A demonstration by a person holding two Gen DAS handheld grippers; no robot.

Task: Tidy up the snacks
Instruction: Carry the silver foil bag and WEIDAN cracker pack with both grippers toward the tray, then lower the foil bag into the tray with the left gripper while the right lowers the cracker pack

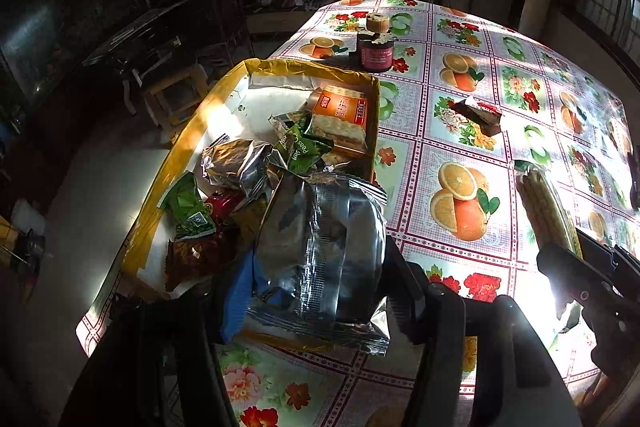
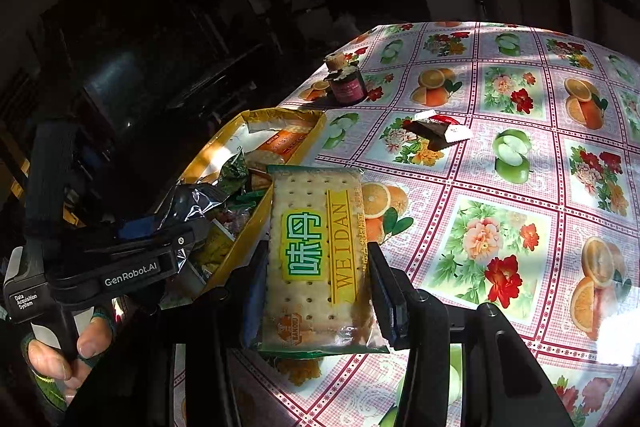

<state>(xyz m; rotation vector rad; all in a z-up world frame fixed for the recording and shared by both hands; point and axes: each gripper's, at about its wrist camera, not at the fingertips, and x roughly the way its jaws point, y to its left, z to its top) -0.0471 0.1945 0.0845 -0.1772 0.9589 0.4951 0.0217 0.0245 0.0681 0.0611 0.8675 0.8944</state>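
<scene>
Sunlight falls across a table (image 1: pixel 460 131) covered in an oilcloth printed with oranges, apples and flowers; behind it the room is dark, with furniture barely readable. At the table's left edge sits a shallow yellow cardboard box (image 1: pixel 192 131) holding a heap of snacks: green pea packets (image 1: pixel 304 143), a crumpled silver wrapper (image 1: pixel 236 163), a red packet (image 1: pixel 224 205) and an orange cracker pack (image 1: pixel 344 119) against the far wall.

The left tongs (image 1: pixel 320 275) are clamped on a silver foil packet (image 1: pixel 320 247), held over the near end of the box, just above the pile. A blue pad shows on the left finger where it presses the foil.

The right tongs (image 2: pixel 316 283) are closed on a cracker pack (image 2: pixel 316 259) marked WEIDAN, green-edged with a clear front showing pale dotted crackers. It is held upright over the tablecloth just beside the box's near right corner.

Farther out on the table, apart from the box, lie a dark wrapped snack with a red and white end (image 2: pixel 436 131) and, beyond it, a small dark jar with a cork-coloured top (image 2: pixel 346 85). In the right wrist view, the person's fingers (image 2: pixel 92 343) grip the handle of the left tool.
</scene>
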